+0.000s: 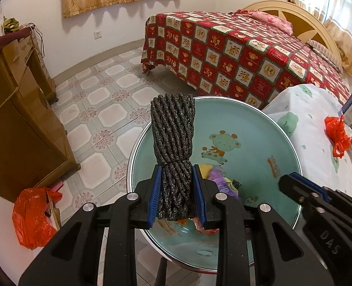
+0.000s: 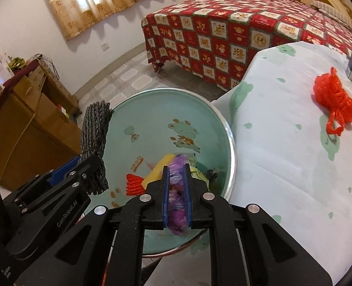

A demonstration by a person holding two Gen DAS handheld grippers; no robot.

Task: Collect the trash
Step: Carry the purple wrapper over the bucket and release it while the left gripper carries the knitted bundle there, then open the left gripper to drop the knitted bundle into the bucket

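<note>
A: Nearest, at six o'clock in the left wrist view, the left gripper (image 1: 177,190) is clamped on a dark grey bundle of twisted cord (image 1: 173,143), which stands up over the near-left rim of the round pale-green metal basin with cartoon animals (image 1: 247,124).

B: And the right gripper (image 2: 177,196)?

A: Its blue pads sit close around a blurred purple crinkly wrapper (image 2: 176,205); I judge it pinched, though the blur hints that it may be slipping free. The wrapper hangs over the basin's near side.

B: What could go wrong?

A: The cord juts beyond the rim towards eleven o'clock, so opening there could tip it onto the tiled floor (image 1: 109,109). The two grippers are close together and could knock each other.

B: Counts?

A: Two grippers, one basin, one cord bundle. Inside the basin, a small heap of scraps; I cannot count them. Farther, at two o'clock, one crumpled orange mesh bag (image 2: 334,100) waits on the white cloth with green prints (image 2: 283,143).
</note>
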